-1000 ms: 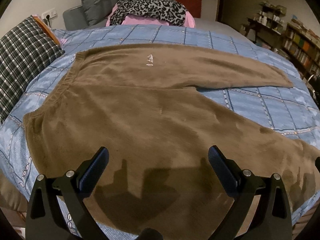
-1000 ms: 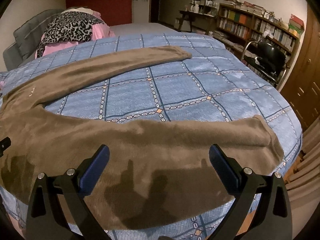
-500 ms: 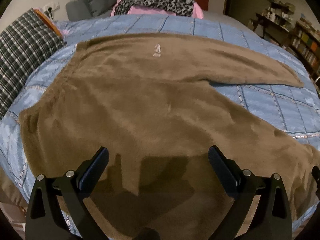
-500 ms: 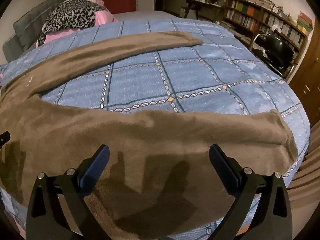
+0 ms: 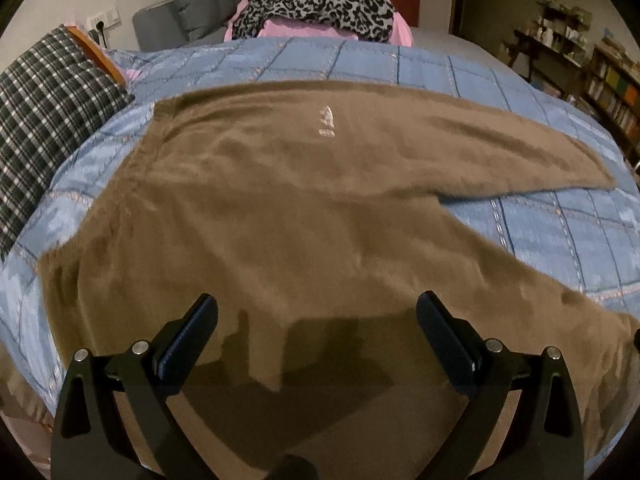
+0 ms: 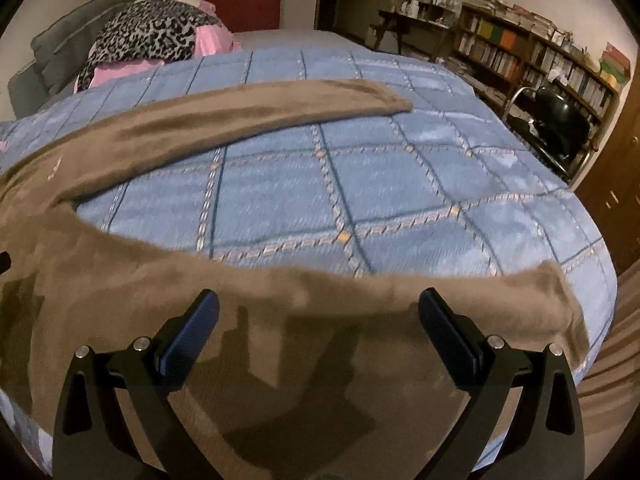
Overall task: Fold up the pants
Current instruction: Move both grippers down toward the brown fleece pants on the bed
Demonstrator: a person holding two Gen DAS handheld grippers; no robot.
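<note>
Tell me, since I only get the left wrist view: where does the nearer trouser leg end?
Observer: The near leg ends in a cuff at the right corner of the blue bedspread.
Operator: Is the other tool holding anything?
Observer: No. The right gripper hovers over that leg, jaws wide open and empty.
Operator: Anything beside the bed there?
Observer: A black chair stands in front of a bookshelf.
</note>
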